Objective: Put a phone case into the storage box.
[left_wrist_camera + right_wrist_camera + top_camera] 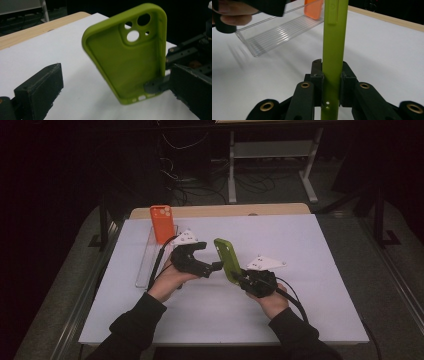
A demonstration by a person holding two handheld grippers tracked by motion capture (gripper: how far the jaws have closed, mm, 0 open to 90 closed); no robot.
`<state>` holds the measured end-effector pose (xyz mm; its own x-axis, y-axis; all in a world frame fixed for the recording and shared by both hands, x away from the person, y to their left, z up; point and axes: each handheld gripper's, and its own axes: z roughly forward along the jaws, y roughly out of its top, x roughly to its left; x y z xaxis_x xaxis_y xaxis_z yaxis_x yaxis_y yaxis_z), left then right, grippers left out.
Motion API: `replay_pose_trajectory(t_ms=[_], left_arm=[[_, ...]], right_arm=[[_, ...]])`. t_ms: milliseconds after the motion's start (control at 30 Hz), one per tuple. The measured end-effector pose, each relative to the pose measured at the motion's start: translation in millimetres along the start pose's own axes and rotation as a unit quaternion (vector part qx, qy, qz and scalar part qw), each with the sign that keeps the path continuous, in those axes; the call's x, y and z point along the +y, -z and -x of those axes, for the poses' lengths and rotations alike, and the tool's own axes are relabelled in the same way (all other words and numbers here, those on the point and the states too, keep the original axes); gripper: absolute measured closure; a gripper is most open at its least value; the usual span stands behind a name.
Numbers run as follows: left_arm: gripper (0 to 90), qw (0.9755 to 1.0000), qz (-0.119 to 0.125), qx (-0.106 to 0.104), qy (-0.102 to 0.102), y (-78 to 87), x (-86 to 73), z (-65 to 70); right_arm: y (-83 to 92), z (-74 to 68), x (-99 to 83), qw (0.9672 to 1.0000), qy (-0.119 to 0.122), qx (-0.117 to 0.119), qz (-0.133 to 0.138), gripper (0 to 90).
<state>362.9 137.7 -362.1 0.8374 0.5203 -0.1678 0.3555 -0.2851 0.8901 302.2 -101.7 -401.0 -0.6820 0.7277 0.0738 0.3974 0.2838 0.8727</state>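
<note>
Green phone case (pixel 227 260) stands upright above the counter (pixel 310 270), pinched at its bottom end by the right tongs (pixel 239 276), long axis pointing up, while the left tongs (pixel 216 266), wide open, sit just beside its hollow face.

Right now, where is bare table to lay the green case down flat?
The white sheet is bare to the right of the right gripper out to its right edge, and along the near edge. It is crowded on the left: clear tray, orange case and left gripper beside the green case.
</note>
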Motion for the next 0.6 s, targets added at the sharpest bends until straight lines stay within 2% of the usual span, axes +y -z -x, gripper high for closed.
replay_pose_trajectory(t_ms=[133,233,267,333,400,500,600], left_arm=[[0.0,0.9999,0.004,-0.01,0.005,-3.0,0.2,2.1],[0.0,0.9999,0.008,-0.014,0.003,-6.5,-0.3,5.1],[0.0,0.9998,0.011,-0.014,0.008,-7.7,-0.4,6.8],[0.0,0.9997,0.014,-0.02,-0.001,-9.6,-0.3,7.0],[0.0,0.9998,0.015,-0.015,-0.005,-10.7,-0.7,8.2],[0.0,0.9996,0.022,-0.015,0.006,-12.1,-1.8,8.0],[0.0,0.9997,0.02,-0.01,0.006,-12.3,-2.3,7.2]], right_arm=[[-2.3,-6.9,0.2,0.9999,-0.009,0.013,-0.004,75.9],[-3.5,-11.7,0.9,0.9998,-0.008,0.02,-0.004,75.9],[-4.2,-12.2,1.1,0.9998,-0.002,0.022,-0.001,75.9],[-5.3,-14.2,1.3,0.9997,0.001,0.026,0.004,75.9],[-6.2,-16.3,1.6,0.9995,0.001,0.03,0.005,75.9],[-7.1,-18.7,1.2,0.9995,0.004,0.032,0.004,75.9],[-7.7,-19.4,1.1,0.9995,0.002,0.032,0.002,75.9]])
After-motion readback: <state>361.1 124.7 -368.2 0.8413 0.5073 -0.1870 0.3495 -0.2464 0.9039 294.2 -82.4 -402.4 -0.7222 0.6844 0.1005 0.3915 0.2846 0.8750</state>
